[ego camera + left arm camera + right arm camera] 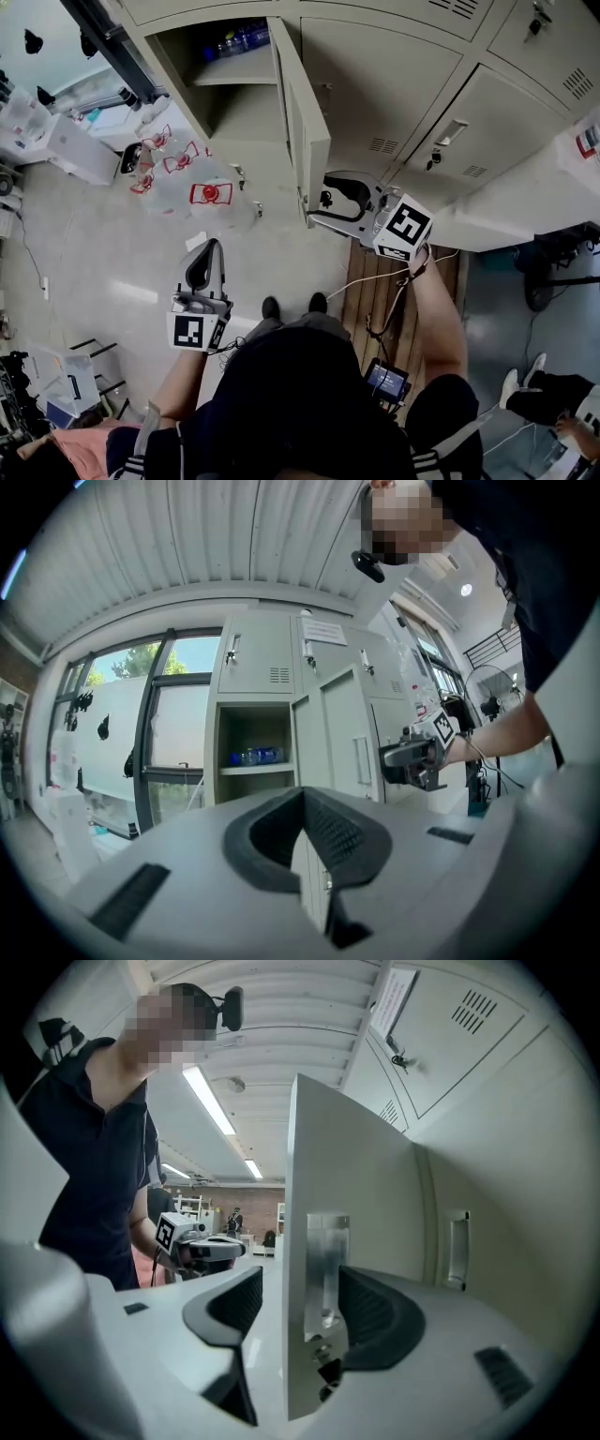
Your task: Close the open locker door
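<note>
The open locker door (302,122) stands out edge-on from the grey locker bank, beside its open compartment (220,89) with bottles (242,39) on a shelf. My right gripper (324,200) is at the door's free edge. In the right gripper view the door (352,1194) and its metal latch plate (326,1269) stand between the jaws of this gripper (300,1283), with a gap at the left pad (239,1302): open. My left gripper (208,249) hangs lower left, away from the door, pads touching, holding nothing. From the left gripper view (302,799) the door (333,733) appears beyond.
Clear plastic bags with red print (187,178) lie on the floor left of the locker. A wooden pallet (398,281) is under my right arm. Closed lockers (450,122) continue to the right. White boxes (70,150) sit far left; another person's legs (539,394) are at lower right.
</note>
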`<state>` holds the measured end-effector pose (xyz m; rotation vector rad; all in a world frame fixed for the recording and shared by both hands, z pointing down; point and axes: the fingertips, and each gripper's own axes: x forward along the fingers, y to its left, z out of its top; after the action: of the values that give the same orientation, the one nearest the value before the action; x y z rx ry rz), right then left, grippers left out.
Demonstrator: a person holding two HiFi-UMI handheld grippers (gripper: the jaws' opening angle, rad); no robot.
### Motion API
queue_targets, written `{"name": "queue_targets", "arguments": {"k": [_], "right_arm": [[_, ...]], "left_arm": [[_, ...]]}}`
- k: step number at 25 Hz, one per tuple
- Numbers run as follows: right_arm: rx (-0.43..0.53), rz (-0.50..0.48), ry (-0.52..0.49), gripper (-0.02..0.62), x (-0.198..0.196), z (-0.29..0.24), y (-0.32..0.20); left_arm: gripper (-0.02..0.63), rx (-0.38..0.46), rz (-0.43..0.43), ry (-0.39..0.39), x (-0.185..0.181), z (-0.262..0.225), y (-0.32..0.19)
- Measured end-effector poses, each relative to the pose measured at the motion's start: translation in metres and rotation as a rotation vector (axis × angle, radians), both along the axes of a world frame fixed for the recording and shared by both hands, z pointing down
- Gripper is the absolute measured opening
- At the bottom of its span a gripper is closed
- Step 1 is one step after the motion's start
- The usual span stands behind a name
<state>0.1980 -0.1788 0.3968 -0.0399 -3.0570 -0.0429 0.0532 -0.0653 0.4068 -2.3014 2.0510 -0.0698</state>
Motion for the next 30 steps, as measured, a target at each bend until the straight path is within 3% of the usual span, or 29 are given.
{"name": "queue_targets", "arguments": {"k": [6,8,22,30], "right_arm": [[-0.005,-0.049,0.001,0.202,-0.006,0.001,-0.002],[-0.007,-0.058,0.005,0.149,-0.008,0.002,-0.002],[-0.070,-0.126,0.013,0.126,-0.022,0.001,0.005],[-0.051,-0.076,0.001,0.121,-0.046,0.000,0.014]], "left_arm": [[0.002,-0.004,-0.019,0.006,-0.003,-0.005,-0.005],[0.002,0.003,-0.021,0.004,-0.006,-0.005,-0.005],[0.002,-0.012,-0.033,-0.008,-0.016,0.000,-0.007],[0.002,-0.014,-0.078,-0.001,-0.027,-0.005,-0.007]]}}
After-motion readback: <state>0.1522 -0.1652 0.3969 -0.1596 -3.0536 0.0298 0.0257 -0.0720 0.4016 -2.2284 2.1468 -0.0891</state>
